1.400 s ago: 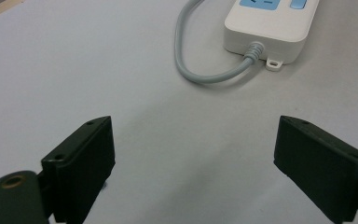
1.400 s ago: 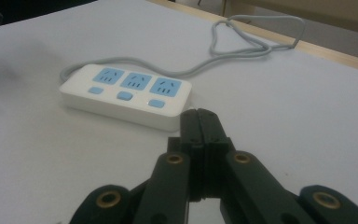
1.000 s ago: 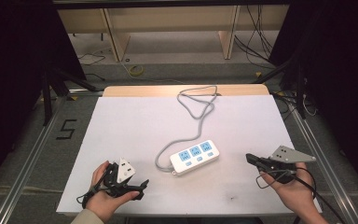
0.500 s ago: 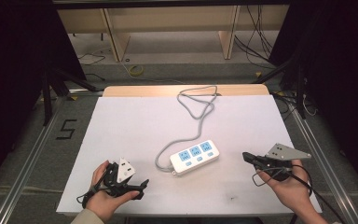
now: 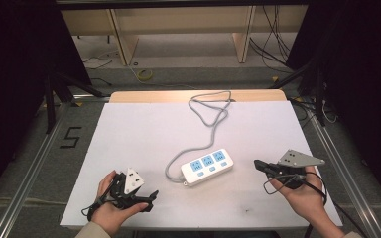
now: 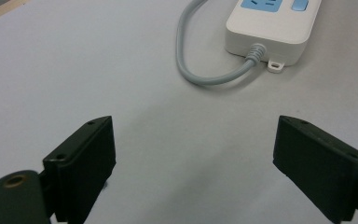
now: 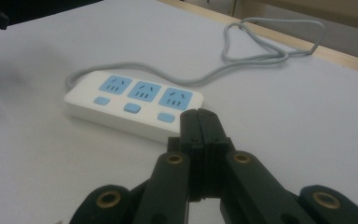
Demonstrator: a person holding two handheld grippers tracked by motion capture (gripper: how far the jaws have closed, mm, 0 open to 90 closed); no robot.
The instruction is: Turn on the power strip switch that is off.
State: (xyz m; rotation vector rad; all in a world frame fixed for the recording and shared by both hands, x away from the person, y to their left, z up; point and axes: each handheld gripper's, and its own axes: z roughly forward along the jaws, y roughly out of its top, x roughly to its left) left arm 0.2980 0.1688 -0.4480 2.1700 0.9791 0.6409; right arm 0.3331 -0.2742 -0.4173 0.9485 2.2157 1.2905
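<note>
A white power strip (image 5: 207,167) with three blue sockets and three blue switches lies flat on the white surface (image 5: 144,129), a little toward six o'clock from the surface's middle in the high view. Its grey cord (image 5: 206,130) leaves the end nearer seven o'clock, curls round, then runs toward twelve o'clock, where it loops near the far wooden edge.

The left hand-held gripper (image 5: 146,198) sits near seven o'clock, held in the person's left hand (image 5: 110,206) — its jaws stand wide apart with nothing between them, and in the left gripper view they frame bare surface, the strip's cord end lying well beyond them. The right hand-held gripper (image 5: 260,165) is near four o'clock in the right hand (image 5: 305,196), its tips aimed toward the strip and just beside it, not touching. In the right gripper view its jaws are pressed together on nothing, with the strip's socket face just beyond them.
</note>
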